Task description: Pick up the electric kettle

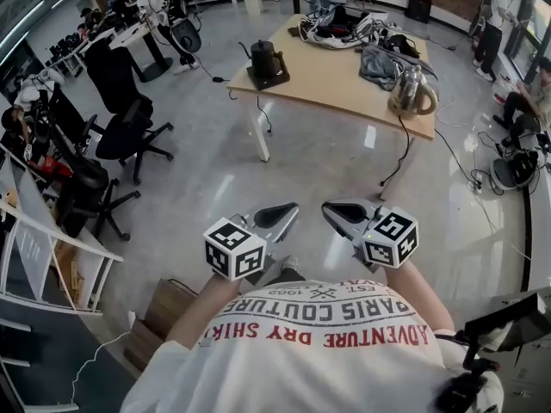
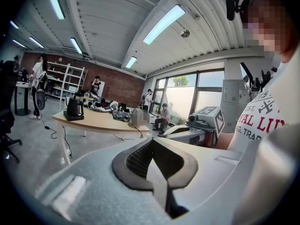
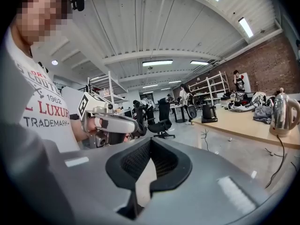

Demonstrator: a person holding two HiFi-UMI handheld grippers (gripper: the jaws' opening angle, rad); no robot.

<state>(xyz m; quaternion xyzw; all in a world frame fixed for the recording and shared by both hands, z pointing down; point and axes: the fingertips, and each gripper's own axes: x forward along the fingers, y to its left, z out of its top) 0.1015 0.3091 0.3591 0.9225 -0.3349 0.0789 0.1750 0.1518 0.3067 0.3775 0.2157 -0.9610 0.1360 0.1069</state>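
Note:
A steel electric kettle stands on the right end of a wooden table far across the floor, its cord hanging off the edge. It also shows in the right gripper view as the steel kettle and, small, in the left gripper view. A black gooseneck kettle sits on a base at the table's left end. My left gripper and right gripper are held close to the chest, tips near each other, far from the table. Both are shut with nothing between them.
Clothes and bags are piled at the table's back. Black office chairs and desks stand at the left. People are at the right wall and at the far end. Bare grey floor lies between me and the table.

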